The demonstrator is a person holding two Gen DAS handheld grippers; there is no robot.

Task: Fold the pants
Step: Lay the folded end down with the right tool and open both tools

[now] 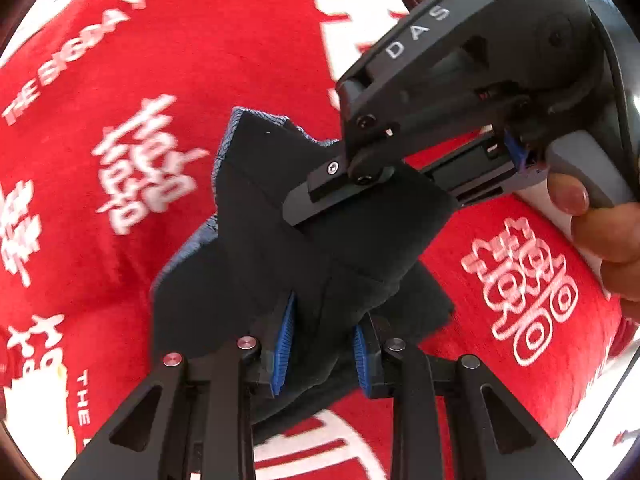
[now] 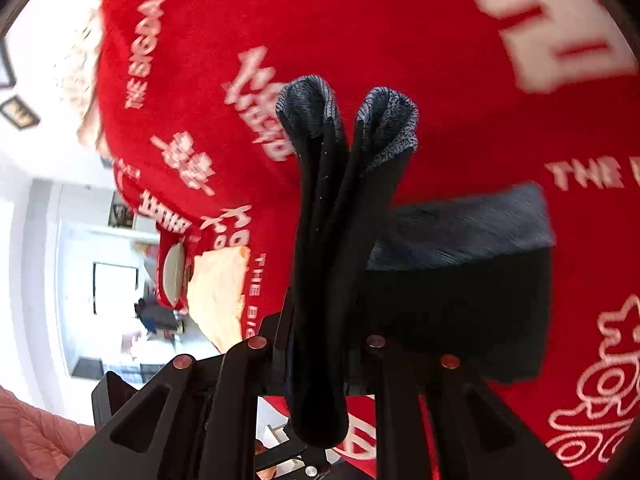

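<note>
The pants (image 1: 256, 216) are dark navy-black with a blue-grey knit inside, bunched and lifted above a red cloth (image 1: 120, 60) with white lettering. My left gripper (image 1: 322, 356) is shut on a thick fold of the pants between its blue pads (image 1: 285, 344). My right gripper (image 1: 320, 196) shows in the left wrist view from the upper right, its black fingers clamped on the same fabric. In the right wrist view my right gripper (image 2: 324, 344) is shut on a doubled fold of the pants (image 2: 336, 208), whose grey cuffs stick up ahead.
The red cloth (image 2: 400, 20) covers the surface under both grippers. A beige cloth (image 2: 218, 292) lies at its left edge in the right wrist view. A bright room with shelves lies beyond that edge. A pink quilted fabric (image 2: 36, 436) is at the lower left.
</note>
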